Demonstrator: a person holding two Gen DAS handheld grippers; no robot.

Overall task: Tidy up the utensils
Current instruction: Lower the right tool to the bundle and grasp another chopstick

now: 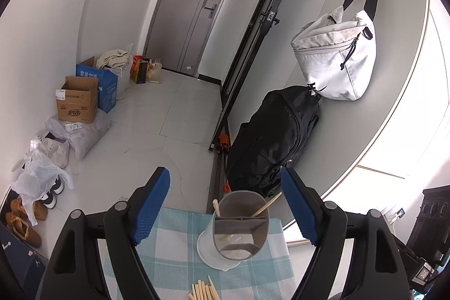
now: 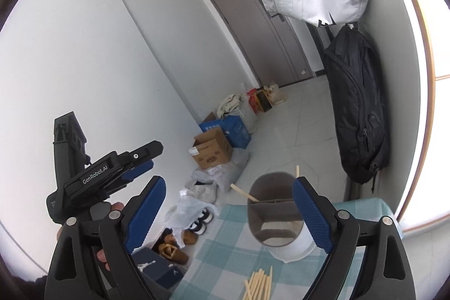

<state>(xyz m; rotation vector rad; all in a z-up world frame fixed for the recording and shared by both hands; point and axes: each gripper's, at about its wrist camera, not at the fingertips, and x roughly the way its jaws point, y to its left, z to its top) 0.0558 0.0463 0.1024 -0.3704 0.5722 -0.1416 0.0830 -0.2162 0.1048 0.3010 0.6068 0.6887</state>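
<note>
A white and grey utensil holder (image 1: 236, 232) with inner dividers stands on a blue checked tablecloth (image 1: 174, 249). Two pale chopsticks (image 1: 265, 208) lean inside it. Several loose chopsticks (image 1: 204, 290) lie on the cloth in front of it. My left gripper (image 1: 225, 204) is open and empty, held above the cloth with the holder between its blue pads. In the right wrist view the holder (image 2: 277, 218) and loose chopsticks (image 2: 258, 284) show again. My right gripper (image 2: 227, 211) is open and empty above them. The left gripper's body (image 2: 107, 173) shows at the left.
The small table stands by a wall with a black backpack (image 1: 270, 139) and a hanging white bag (image 1: 334, 58). On the floor at the left are cardboard boxes (image 1: 77, 103), plastic bags (image 1: 42, 176) and shoes (image 1: 25, 224). A grey door (image 1: 194, 7) is at the back.
</note>
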